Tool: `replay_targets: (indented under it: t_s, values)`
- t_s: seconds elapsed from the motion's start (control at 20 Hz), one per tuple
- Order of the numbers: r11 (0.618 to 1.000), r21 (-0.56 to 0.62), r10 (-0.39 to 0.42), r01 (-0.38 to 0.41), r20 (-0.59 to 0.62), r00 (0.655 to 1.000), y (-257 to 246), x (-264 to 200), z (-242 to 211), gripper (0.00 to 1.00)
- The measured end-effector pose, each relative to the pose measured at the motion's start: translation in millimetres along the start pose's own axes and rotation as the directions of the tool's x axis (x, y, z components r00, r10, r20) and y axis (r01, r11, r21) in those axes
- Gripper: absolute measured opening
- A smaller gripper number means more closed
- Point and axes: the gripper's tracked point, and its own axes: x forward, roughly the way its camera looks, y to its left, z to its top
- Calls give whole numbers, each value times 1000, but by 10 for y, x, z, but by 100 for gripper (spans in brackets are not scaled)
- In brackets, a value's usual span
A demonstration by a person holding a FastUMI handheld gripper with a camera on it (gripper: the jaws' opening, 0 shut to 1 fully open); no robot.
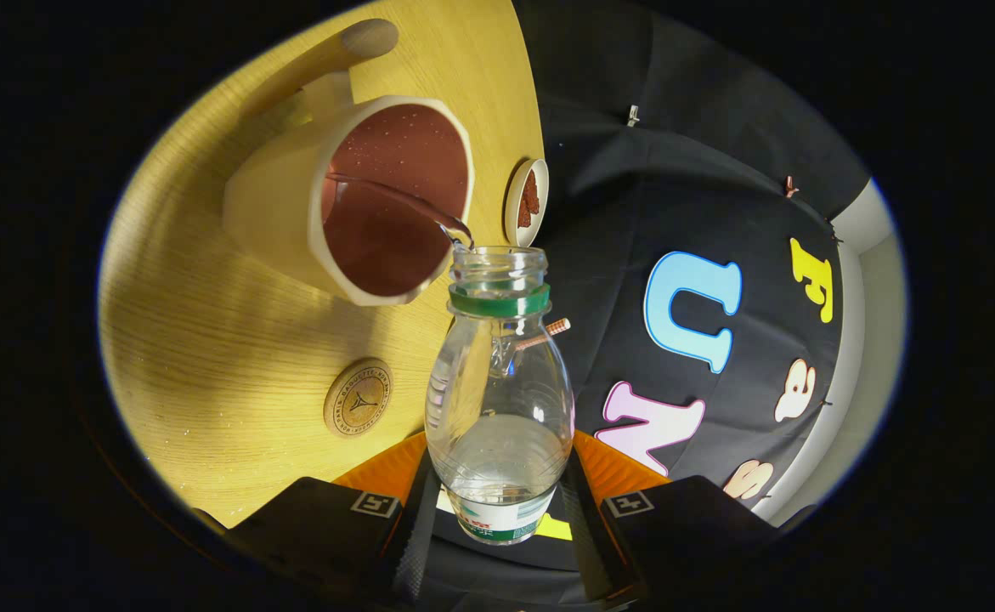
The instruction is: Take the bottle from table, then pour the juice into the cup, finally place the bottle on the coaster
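Observation:
My gripper (497, 518) is shut on a clear plastic bottle (499, 399) with a green neck ring and no cap, held between the fingers and tipped toward the cup. A thin clear stream runs from the bottle's mouth (498, 259) into the cream mug (353, 204), whose inside is reddish-brown. The mug stands on the wooden table (208, 340) just beyond the bottle's mouth, its handle pointing away. A round cork coaster (358, 397) lies flat on the table beside the bottle's body, nearer to the fingers than the mug.
A small white dish (528, 202) holding something dark red sits near the table's edge past the mug. A rounded wooden post (353, 42) rises behind the mug. The black cloth wall (701, 170) hangs beyond the table edge.

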Motion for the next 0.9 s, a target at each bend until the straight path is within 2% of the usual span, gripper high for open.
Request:
replay_targets:
  t_s: [0.65,0.9]
  values:
    - [993,-122,6,-2,32,999,-115,101,59,72]
    - [975,-221,-3,20,75,997,-230,135,169,72]
